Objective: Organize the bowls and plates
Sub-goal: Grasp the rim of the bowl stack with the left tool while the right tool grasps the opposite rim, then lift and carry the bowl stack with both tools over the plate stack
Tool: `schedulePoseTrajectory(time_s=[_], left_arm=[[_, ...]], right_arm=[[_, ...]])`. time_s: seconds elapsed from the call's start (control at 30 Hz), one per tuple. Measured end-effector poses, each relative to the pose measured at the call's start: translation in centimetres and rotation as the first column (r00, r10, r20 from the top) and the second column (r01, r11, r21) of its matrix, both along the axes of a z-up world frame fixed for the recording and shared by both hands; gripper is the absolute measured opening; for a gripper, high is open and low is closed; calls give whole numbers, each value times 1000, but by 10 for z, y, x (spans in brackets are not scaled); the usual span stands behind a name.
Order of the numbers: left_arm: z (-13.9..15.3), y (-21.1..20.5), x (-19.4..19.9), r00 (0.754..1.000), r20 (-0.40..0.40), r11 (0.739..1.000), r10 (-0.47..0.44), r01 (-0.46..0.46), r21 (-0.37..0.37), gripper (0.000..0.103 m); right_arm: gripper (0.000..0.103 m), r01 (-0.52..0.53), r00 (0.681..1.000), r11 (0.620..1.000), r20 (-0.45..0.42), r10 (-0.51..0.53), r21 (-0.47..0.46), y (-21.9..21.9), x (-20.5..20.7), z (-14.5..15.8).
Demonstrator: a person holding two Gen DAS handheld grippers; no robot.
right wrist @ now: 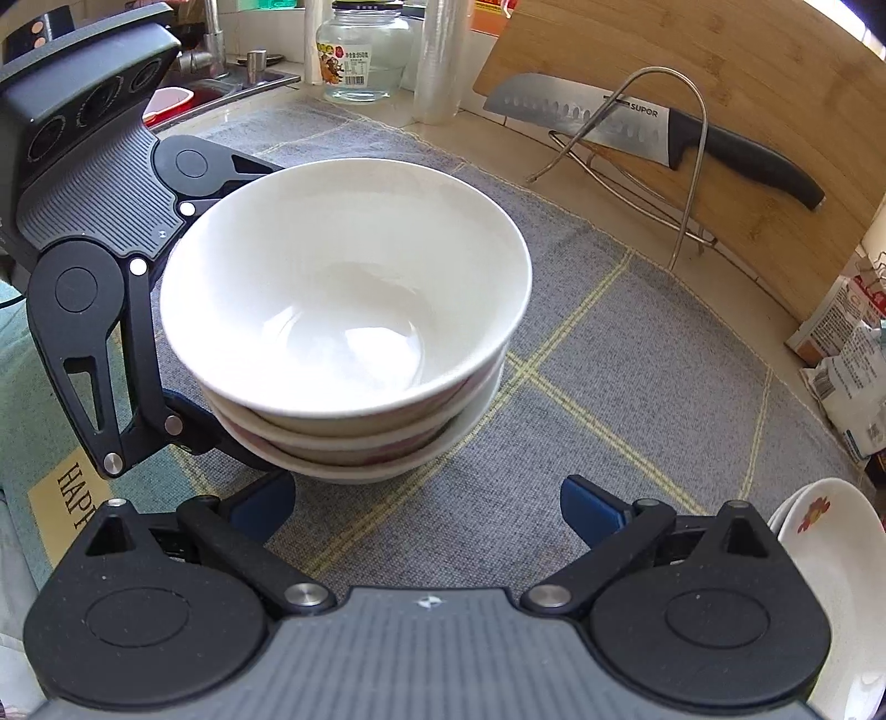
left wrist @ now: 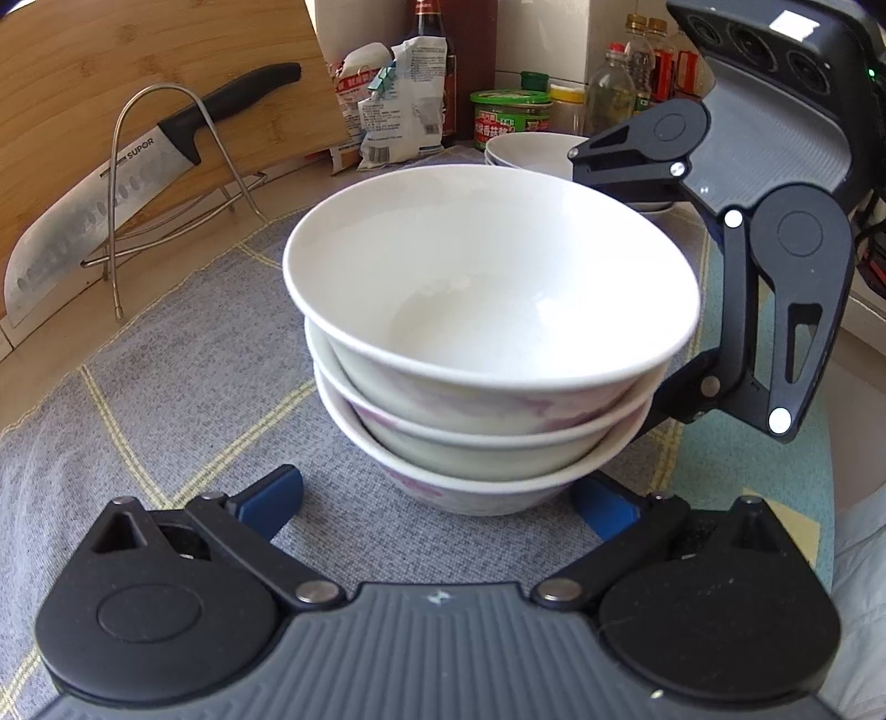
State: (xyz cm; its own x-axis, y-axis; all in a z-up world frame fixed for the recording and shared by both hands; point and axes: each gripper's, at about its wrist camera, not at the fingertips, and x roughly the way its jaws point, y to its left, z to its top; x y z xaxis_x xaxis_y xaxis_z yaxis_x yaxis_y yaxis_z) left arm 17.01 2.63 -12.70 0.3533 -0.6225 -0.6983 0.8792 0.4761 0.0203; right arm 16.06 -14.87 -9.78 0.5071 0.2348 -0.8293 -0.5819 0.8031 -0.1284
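Steel SUPOR knife behind 3 stacked bowls.

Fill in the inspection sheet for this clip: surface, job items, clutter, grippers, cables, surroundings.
Surface: grey checked cloth on a counter.
Job's things: stack of three bowls upright on the cloth; plates near the right gripper.
Clutter: knife on a wire rack, cutting board, food bags, glass jar.
Grippers: left gripper and right gripper both open, flanking the stack.
Cables: nothing seen clearly.
Surroundings: sink behind.
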Motion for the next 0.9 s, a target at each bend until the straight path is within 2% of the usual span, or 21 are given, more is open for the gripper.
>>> schedulePoseTrajectory(time_s=[0.1,0.2,0.3,0.37,0.43,0.53,0.77,0.9], left_arm=[[1,0,0,1000,-4,1000,-10,10,4,101],[5,2,-2,1000,-5,1000,-29,29,0,91],[10,2,-5,998,9,998,-65,65,-1,90],[14,2,-3,997,1,996,-84,84,-10,88],[15,1,-2,994,-2,994,-106,106,3,87],[16,1,0,989,-21,989,-148,148,6,80],[15,2,16,974,-110,980,-200,200,-11,80],[16,0,18,968,-116,975,-222,224,1,80]], right_arm=[[103,-44,999,999,-2,44,4,1,2,1],[103,-91,996,996,1,91,-1,3,3,1],[103,-142,990,990,2,142,11,5,5,4],[101,-167,986,986,-1,167,16,7,8,5],[95,-191,982,981,-9,191,26,8,12,6],[90,-222,974,974,-25,223,34,9,14,7],[82,-260,962,964,-68,263,59,8,19,9],[79,-261,960,962,-86,267,77,8,20,9]])
